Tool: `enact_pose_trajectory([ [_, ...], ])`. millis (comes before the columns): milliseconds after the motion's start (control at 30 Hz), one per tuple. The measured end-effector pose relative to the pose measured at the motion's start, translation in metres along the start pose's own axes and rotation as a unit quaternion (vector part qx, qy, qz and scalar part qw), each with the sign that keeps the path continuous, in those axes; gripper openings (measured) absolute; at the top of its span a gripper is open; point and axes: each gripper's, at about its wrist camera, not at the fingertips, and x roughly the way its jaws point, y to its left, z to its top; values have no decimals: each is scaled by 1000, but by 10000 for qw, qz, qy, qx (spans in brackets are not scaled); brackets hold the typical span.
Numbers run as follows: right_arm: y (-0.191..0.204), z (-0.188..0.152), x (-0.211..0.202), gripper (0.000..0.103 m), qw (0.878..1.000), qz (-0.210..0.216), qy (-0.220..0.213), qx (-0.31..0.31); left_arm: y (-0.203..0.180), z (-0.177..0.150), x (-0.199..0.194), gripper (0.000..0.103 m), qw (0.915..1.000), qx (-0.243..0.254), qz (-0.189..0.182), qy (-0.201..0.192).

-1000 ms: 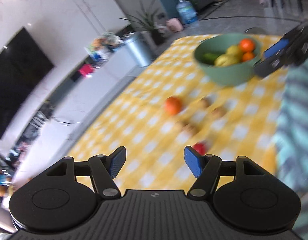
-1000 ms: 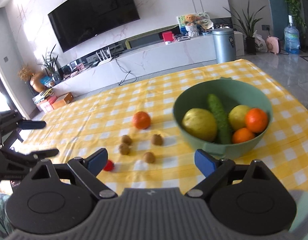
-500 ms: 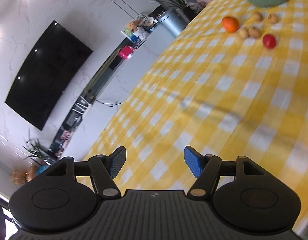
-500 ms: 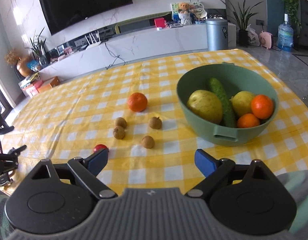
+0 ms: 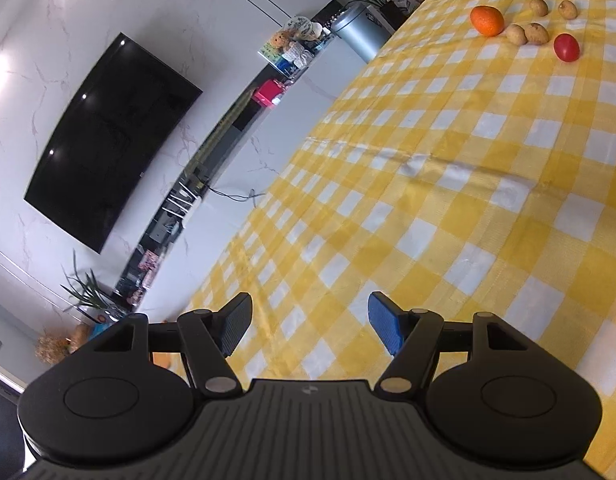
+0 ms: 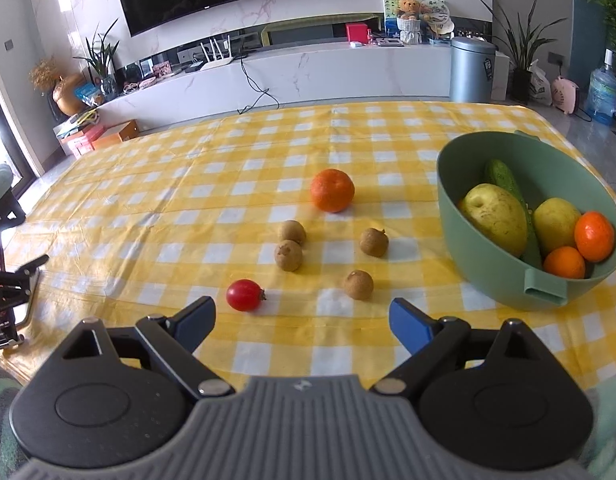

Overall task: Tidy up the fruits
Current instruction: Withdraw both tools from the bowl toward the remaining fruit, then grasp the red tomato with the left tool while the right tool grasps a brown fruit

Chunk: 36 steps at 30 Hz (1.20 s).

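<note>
A green bowl stands at the right of the yellow checked table and holds a pear, a cucumber, a lemon and two oranges. Loose on the cloth lie an orange, several small brown fruits and a red cherry tomato. My right gripper is open and empty, low over the near edge, with the tomato just beyond its left finger. My left gripper is open and empty over the table's left part, far from the fruits; the orange and tomato show at its view's top right.
A black clamp-like stand sits at the table's left edge. Behind the table are a white TV bench, a grey bin, plants and a water bottle. A wall TV hangs above.
My left gripper has swung away to the left, so the bowl and fruits slid to its view's top right. My right gripper has lowered and come closer to the loose fruits.
</note>
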Motion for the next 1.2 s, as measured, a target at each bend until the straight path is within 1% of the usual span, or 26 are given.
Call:
enact_pose_trajectory([
  [167,1,2,4,91,10000,-35,-16,4,15,19,-9,79,9991,-93,244,-333],
  [233,2,3,5,91,10000,-41,-11,2,17,31,-11,79,9989,-69,207,-426],
  [367,3,3,9,90,10000,-56,4,-64,15,58,-9,79,9986,-148,-159,-476],
  [467,5,2,13,85,9997,-118,10,-217,12,77,-5,79,9967,-327,-598,-443],
  [500,4,3,15,82,9996,-161,13,-251,11,84,-3,79,9952,-414,-773,-433],
  [533,3,3,17,78,9994,-201,25,-266,11,90,-2,79,9932,-491,-972,-415],
  [567,1,3,19,76,9993,-240,42,-269,9,95,-1,79,9908,-552,-1170,-387],
  [700,-9,4,28,65,9989,-389,103,-228,-6,115,-2,79,9801,-668,-1839,-336],
  [767,-14,4,33,62,9991,-375,158,-138,-17,127,-1,79,9735,-684,-2160,-299],
  [833,-17,6,37,57,9992,-339,176,-96,-27,137,-2,79,9666,-703,-2447,-297],
  [933,-19,6,41,55,9991,-372,124,-151,-45,152,0,79,9535,-685,-2924,-239],
  [1067,-20,6,47,51,9991,-365,75,-194,-70,166,5,78,9411,-624,-3317,-213],
  [1133,-22,6,51,48,9992,-347,84,-189,-80,172,9,76,9372,-659,-3421,-183],
  [1200,-25,5,53,45,9993,-345,95,-144,-89,176,14,71,9343,-718,-3489,-132],
])
